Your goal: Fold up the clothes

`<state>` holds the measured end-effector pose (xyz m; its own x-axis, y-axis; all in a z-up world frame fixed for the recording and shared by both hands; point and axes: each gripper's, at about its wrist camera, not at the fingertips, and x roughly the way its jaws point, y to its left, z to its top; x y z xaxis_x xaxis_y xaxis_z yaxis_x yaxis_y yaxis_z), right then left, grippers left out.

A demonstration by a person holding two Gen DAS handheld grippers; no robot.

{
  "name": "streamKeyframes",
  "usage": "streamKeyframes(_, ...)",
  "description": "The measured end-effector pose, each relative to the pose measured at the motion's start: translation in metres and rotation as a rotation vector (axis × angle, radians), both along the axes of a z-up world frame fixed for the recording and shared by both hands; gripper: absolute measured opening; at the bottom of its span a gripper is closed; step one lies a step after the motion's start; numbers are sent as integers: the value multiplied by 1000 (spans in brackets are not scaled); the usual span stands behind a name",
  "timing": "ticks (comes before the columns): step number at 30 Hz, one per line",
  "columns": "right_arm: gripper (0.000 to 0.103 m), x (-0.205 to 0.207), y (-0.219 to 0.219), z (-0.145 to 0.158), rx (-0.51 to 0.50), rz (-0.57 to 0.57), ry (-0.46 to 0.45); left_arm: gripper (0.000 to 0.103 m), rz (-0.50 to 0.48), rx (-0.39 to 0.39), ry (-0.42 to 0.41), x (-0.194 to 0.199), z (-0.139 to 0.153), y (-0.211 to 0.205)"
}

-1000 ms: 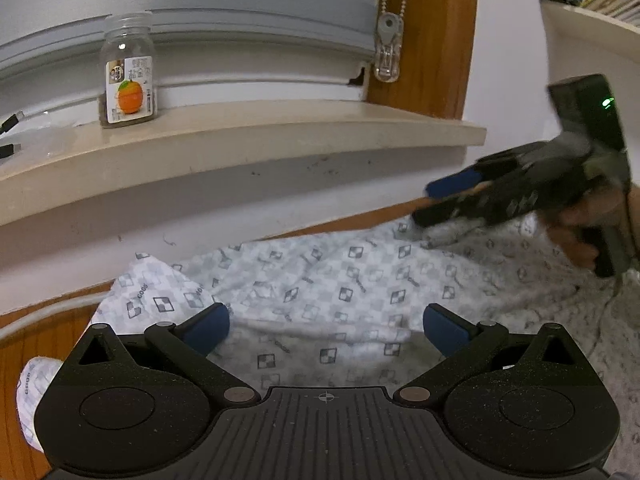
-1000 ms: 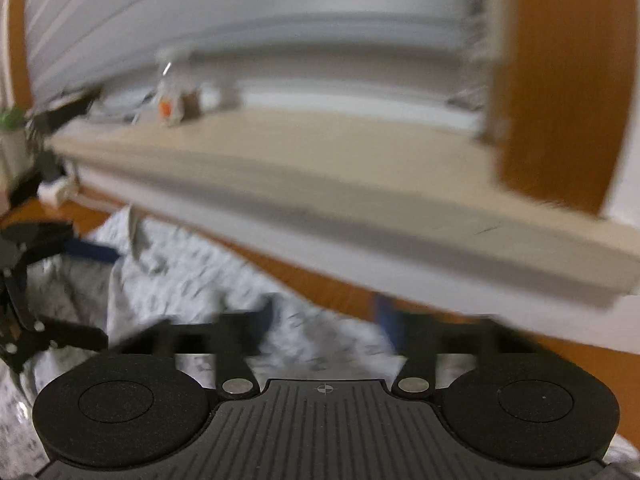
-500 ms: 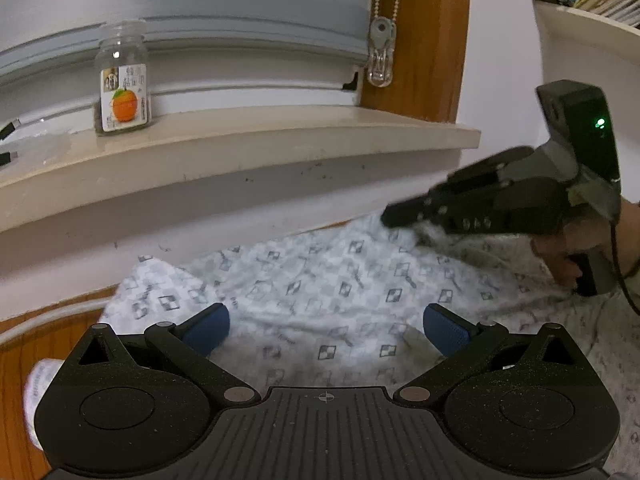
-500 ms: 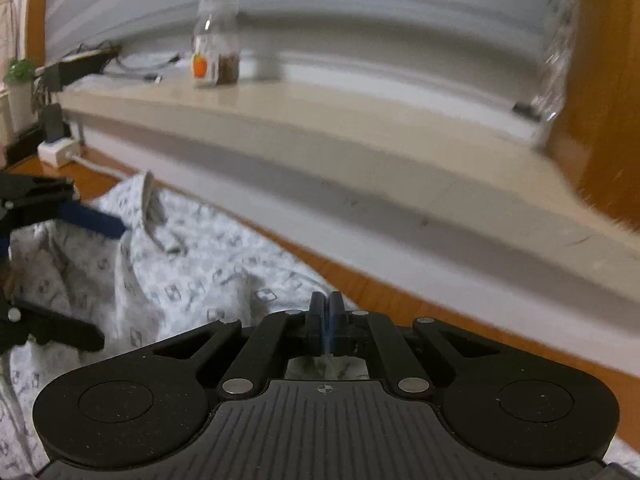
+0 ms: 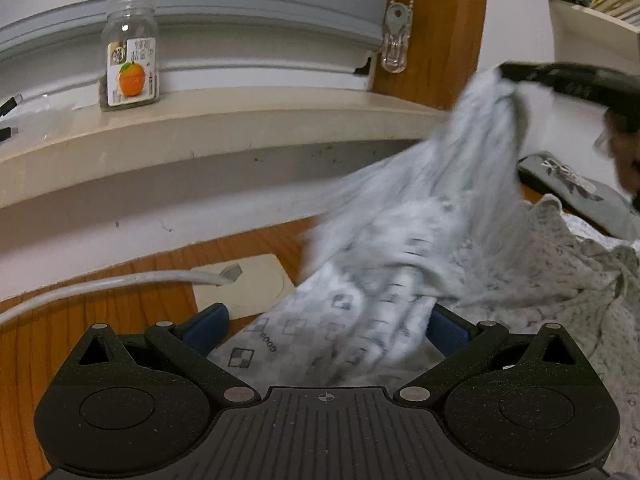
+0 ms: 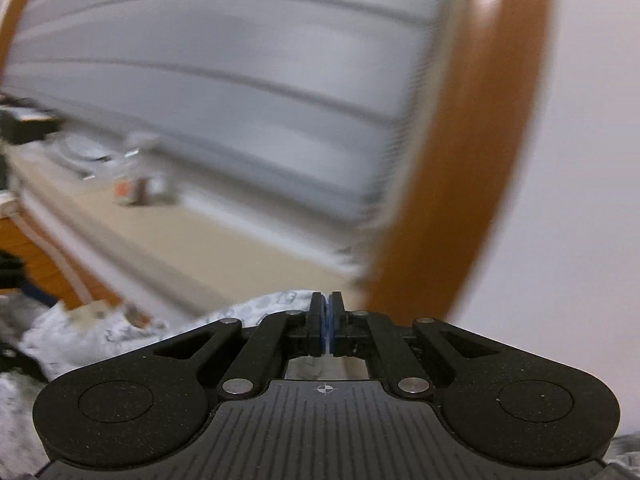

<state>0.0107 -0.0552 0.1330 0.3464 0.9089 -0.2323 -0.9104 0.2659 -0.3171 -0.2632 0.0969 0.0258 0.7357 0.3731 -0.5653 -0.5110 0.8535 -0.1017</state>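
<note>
The right tongs [image 5: 508,74] are clamped on a corner of the patterned shirt [image 5: 400,264], lifted up at the right, so the cloth runs as a slanted band down to the wide-open, empty left tongs [image 5: 326,326], which straddle its lower end on the worktop [image 5: 100,320].

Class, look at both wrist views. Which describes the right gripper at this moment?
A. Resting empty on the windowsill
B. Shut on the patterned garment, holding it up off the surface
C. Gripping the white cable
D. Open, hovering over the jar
B: the right gripper has its fingers pressed together on the patterned garment, which hangs from it above the surface in the left wrist view.
</note>
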Motion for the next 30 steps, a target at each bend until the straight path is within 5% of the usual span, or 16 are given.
streamKeyframes(3, 2, 31, -30, 19, 35, -134, -56, 103, 1, -3, 0, 0, 0, 1)
streamKeyframes(7, 3, 81, -75, 33, 108, -463, -145, 103, 7, -12, -3, 0, -1, 3)
streamKeyframes(9, 6, 106, -97, 28, 57, -530, -59, 103, 7, -15, -4, 0, -2, 3)
streamKeyframes(11, 10, 114, -111, 13, 16, -516, 32, 103, 6, -15, -5, -1, -2, 3)
streamKeyframes(15, 39, 114, -126, -21, -67, -436, 177, 103, 19, -53, -54, -8, 3, 10)
streamKeyframes(18, 45, 97, -120, -54, -131, -314, 277, 100, 42, -84, -106, -21, 14, 23)
streamKeyframes(20, 47, 80, -109, -75, -162, -251, 304, 96, 71, -57, -92, -32, 23, 33)
streamKeyframes(22, 51, 66, -101, -93, -197, -200, 307, 68, 93, -39, -58, -43, 30, 44)
streamKeyframes(27, 58, 50, -85, -116, -222, -166, 208, 68, 125, -116, 15, -61, 20, 62)
streamKeyframes(30, 57, 52, -84, -114, -172, -149, 240, 70, 120, -141, 35, -61, 11, 56)
